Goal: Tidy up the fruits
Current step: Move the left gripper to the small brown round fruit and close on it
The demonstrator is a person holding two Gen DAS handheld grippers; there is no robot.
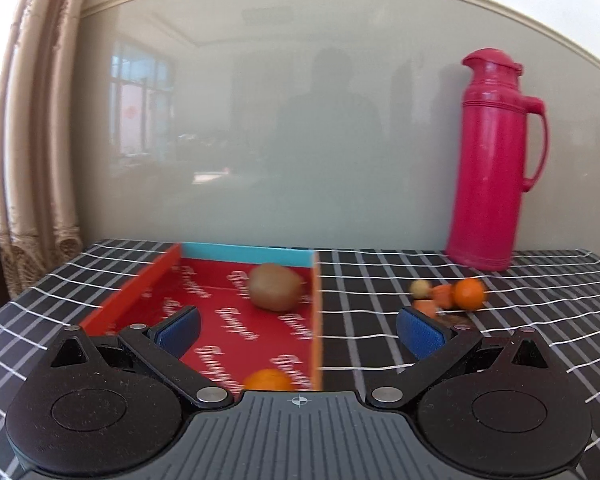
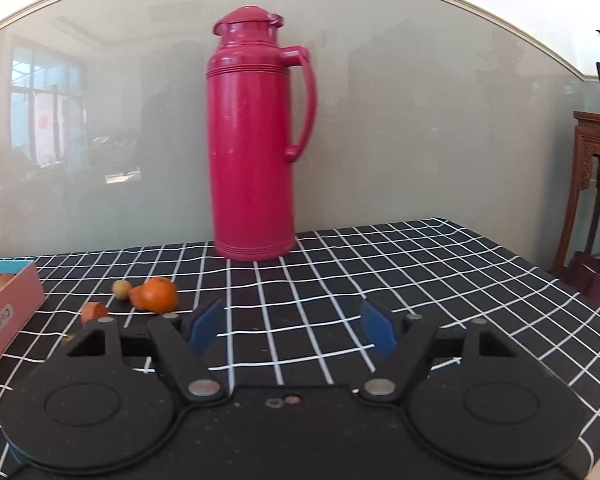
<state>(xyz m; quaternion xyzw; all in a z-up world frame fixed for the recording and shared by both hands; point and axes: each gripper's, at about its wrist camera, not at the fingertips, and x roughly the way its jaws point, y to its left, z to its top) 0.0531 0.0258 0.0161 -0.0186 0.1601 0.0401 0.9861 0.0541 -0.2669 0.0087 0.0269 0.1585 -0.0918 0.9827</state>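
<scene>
fruits are split between two places: a brown kiwi (image 1: pixel 275 286) and an orange (image 1: pixel 269 380) lie inside the red box (image 1: pixel 132 300), while a mandarin (image 2: pixel 161 294), a small yellowish round fruit (image 2: pixel 119 288) and some orange peel pieces (image 2: pixel 94 312) lie on the checked tablecloth (image 2: pixel 420 280) to the right of the box, in front of the pink thermos (image 2: pixel 252 140). the box looks like the collecting place, so the loose group probably goes there next.

the left gripper (image 1: pixel 298 330) hangs over the near right part of the box, jaws spread wide and holding nothing, one pad above the box floor and the other out past its right wall. the right gripper (image 2: pixel 292 326) is also released and empty, pointing at bare cloth before the thermos, with the mandarin just off its left finger; it seems placed to reach that group.

the orange in the box is mostly hidden by the left gripper's body. the left view is motion-blurred, so the print on the box floor is unreadable. in the right view the box is cut off at the edge, showing only a corner. whether the mandarin is partly peeled is hard to tell.
</scene>
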